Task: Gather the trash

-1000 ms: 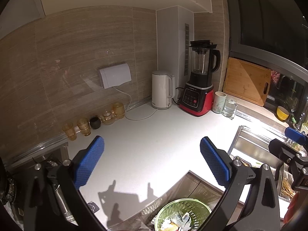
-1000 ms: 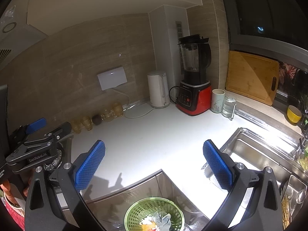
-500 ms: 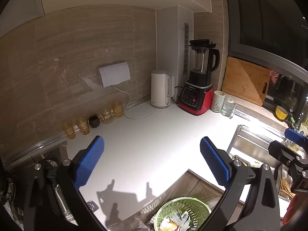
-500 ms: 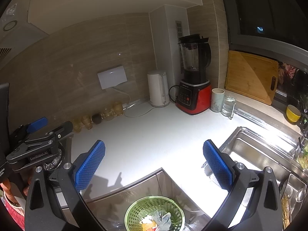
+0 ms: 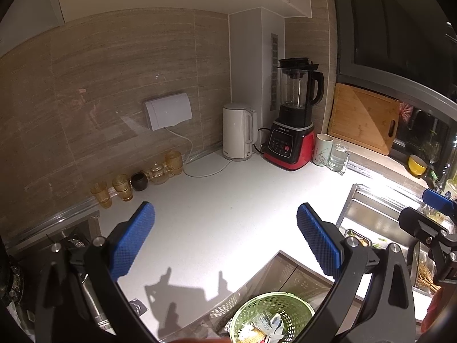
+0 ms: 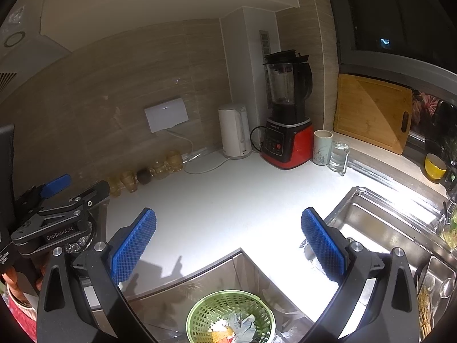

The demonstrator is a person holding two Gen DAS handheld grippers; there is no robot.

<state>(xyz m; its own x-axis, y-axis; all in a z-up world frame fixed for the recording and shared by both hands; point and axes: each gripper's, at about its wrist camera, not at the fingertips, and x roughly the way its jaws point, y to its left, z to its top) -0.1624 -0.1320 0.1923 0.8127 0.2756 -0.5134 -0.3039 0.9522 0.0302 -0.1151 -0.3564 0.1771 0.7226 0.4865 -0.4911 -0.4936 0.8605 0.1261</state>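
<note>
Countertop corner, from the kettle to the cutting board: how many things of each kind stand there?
Kettle: 1
Blender: 1
Cups: 2, a white cup and a glass mug
Cutting board: 1
Total: 5

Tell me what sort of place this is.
Most likely a home kitchen: a white electric kettle and a red-based black blender stand on a white countertop, beside a stainless steel sink, with a wooden cutting board leaning behind.
</note>
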